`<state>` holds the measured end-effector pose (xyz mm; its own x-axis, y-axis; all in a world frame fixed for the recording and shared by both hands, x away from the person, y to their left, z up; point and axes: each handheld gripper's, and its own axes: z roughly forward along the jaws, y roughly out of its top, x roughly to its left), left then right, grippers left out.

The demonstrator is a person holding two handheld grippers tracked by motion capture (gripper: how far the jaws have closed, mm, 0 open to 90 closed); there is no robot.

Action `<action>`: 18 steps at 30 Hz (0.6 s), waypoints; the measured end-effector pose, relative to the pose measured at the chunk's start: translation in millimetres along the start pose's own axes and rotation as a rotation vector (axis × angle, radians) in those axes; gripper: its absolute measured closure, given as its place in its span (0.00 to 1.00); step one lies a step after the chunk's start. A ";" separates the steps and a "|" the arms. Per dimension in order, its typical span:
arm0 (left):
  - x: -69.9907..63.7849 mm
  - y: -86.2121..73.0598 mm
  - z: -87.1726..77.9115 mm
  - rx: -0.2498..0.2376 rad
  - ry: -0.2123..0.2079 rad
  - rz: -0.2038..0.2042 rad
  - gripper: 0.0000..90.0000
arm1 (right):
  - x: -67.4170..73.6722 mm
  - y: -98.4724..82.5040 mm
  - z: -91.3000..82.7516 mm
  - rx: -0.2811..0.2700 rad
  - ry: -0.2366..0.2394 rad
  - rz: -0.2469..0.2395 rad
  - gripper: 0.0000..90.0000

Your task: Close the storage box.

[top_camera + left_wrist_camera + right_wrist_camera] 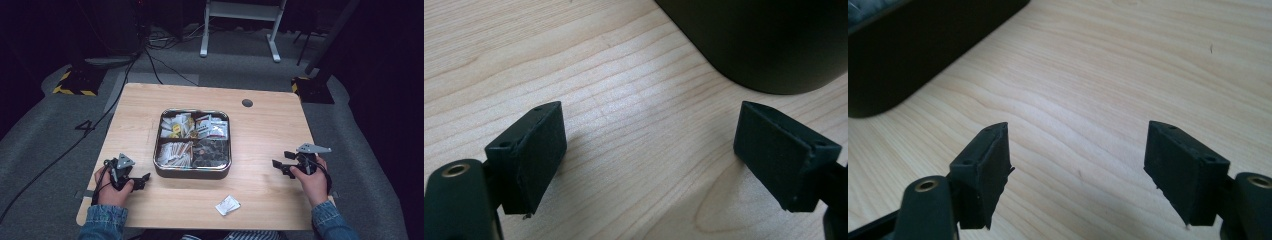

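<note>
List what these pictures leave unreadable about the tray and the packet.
- Tray contents, high view: too small to identify the sachets or read print.
- Tray inside, left gripper view: its dark wall hides the inside.
- Packet, high view: label too small.
- Tray in right gripper view: cut off by the frame edge.

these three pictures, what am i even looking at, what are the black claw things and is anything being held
A person sits at a wooden table holding a hand-operated two-jaw gripper in each hand. The high view looks down from above: left gripper, right gripper. The other two pictures come from small cameras riding on each gripper, looking along its black jaws at the table. Between the hands sits a square tray with four compartments of small packets. One loose white packet lies near the table's front edge. Both grippers stand open above bare wood beside the tray, and nothing is held.
</note>
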<state>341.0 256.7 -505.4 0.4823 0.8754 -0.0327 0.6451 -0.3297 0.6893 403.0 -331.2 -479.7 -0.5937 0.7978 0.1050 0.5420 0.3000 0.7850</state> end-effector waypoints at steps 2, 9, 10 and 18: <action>0.0 0.0 0.0 0.000 0.000 0.000 0.15 | -0.5 -6.6 2.9 0.018 -0.008 -0.016 0.30; 0.0 0.0 0.0 0.000 0.000 0.000 0.15 | 1.2 -11.8 6.4 0.028 -0.015 -0.038 0.30; 0.0 0.0 0.0 0.000 0.000 0.000 0.15 | 1.5 -12.2 6.7 0.036 -0.018 -0.045 0.30; 0.0 0.3 0.4 -0.002 0.002 0.002 0.15 | 2.0 -14.7 9.5 0.058 -0.042 -0.069 0.27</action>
<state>341.4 256.5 -505.5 0.4821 0.8756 -0.0295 0.6430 -0.3308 0.6907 399.4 -329.1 -496.8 -0.6064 0.7948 0.0251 0.5350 0.3844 0.7524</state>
